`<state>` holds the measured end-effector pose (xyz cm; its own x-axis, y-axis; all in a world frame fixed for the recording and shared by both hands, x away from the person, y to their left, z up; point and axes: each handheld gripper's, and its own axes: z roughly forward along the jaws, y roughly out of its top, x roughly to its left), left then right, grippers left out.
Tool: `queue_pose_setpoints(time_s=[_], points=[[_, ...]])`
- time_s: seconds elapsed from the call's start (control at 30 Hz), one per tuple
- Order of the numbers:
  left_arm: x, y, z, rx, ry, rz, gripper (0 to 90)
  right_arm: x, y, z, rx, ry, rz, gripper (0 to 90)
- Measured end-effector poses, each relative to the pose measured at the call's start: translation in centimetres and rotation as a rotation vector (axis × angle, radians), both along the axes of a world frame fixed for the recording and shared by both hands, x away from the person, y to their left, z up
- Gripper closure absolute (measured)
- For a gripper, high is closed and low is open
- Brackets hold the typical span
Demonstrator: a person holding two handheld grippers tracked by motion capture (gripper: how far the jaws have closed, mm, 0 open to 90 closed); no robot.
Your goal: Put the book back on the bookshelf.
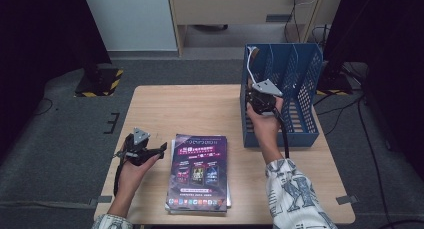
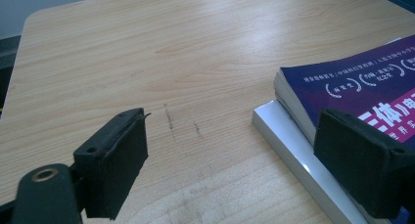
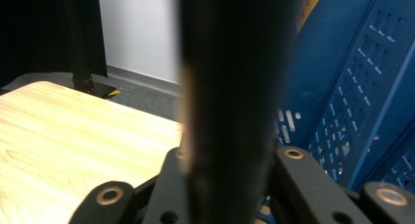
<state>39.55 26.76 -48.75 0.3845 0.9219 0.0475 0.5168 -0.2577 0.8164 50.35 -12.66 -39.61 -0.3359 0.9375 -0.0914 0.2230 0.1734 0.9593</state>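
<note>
**deskjockey:** wood-grain table (image 1: 200,104), pale laminate, a bit scuffed. closest to the person is a purple book (image 1: 199,171), a glossy softcover lying flat on a white book (image 2: 288,141) with a hard square edge. the left gripper (image 1: 159,150) hovers just left of that stack, released, jaws spread wide with nothing between them. you can see the matte foam-looking pads (image 2: 120,160) low over the bare wood.

**railfan_88:** and the other hand?

**deskjockey:** further back, the right gripper (image 1: 261,105) is up at the front left corner of the blue rack (image 1: 305,79), a rigid perforated plastic thing with upright dividers. a dark upright slab (image 3: 230,87) stands between its jaws, smooth with a pale stripe, probably a book spine. it's too blurry and close to be sure. honestly can't tell if the claw is clamped on it or slack, the pads are hidden behind it.

**railfan_88:** so it's shelving books. any tips?

**deskjockey:** my guess is to keep the slab vertical and square to a slot, and make sure its bottom edge sits on the rack floor before letting go, or it'll flop against a divider. for the next one, the slick cover may slide, so pinch at the spine edge.
</note>
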Motion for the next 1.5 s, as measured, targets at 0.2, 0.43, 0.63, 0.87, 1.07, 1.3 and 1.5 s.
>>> queue_pose_setpoints(time_s=[0.2, 0.43, 0.63, 0.87, 1.07, 1.3, 1.5], points=[[-0.03, 0.04, 0.04, 0.0, -0.001, 0.0, 12.2, -0.05, 0.18, -0.09, 0.018, 0.006, 0.005, 68.5], [-0.04, 0.05, 0.06, 0.0, -0.002, 0.001, 12.2, -0.25, 0.47, 0.03, 0.047, 0.004, 0.017, 56.8], [-0.05, 0.03, 0.06, 0.0, -0.002, 0.0, 12.2, -0.3, 0.53, 0.03, 0.058, 0.013, 0.016, 45.6], [-0.04, 0.04, 0.06, 0.0, -0.002, 0.0, 12.2, -0.43, 0.67, 0.13, 0.064, 0.003, 0.009, 36.2], [-0.04, 0.03, 0.06, 0.001, -0.002, 0.0, 12.2, -0.57, 0.75, -0.03, 0.074, -0.009, 0.009, 32.6], [-0.04, 0.04, 0.06, 0.001, -0.002, 0.001, 12.2, -0.62, 0.74, -0.27, 0.077, -0.003, 0.001, 29.4], [-0.04, 0.04, 0.06, 0.002, -0.002, 0.001, 12.2, -0.75, 0.81, -0.22, 0.079, -0.006, -0.007, 23.5]])
